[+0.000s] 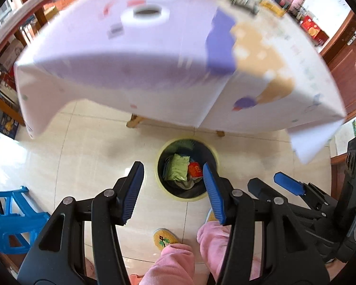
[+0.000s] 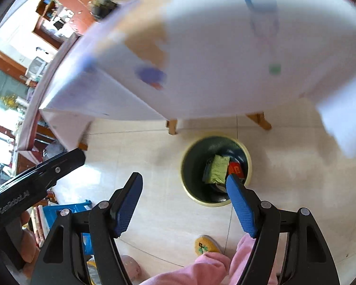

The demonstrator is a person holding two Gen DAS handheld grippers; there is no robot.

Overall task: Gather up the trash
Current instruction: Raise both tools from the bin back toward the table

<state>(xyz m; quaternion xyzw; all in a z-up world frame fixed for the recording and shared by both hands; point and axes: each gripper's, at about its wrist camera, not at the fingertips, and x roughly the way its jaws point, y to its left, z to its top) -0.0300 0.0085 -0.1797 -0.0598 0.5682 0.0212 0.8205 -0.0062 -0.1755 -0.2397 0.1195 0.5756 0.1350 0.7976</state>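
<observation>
Reading "GenRobot_AI" in white on the black left gripper (image 2: 35, 178), seen at 9 o'clock from the right wrist. Left gripper (image 1: 173, 190): blue-padded fingers spread, empty. Right gripper (image 2: 185, 201): likewise spread, empty. Round yellow-rimmed dark trash bin (image 1: 213, 156) at 12 o'clock, beyond both, holding a green packet (image 1: 178, 169) and red wrapper (image 1: 195, 169), print illegible. Bare cream tile floor (image 1: 83, 154) surrounds the bin; white patterned tablecloth edge (image 1: 154, 109) overhangs beyond.

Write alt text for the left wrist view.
Open, empty left hand-held gripper hangs over a yellow-rimmed trash bin holding a green packet and red wrapper; a cloth-covered table stands behind, blurred.
</observation>
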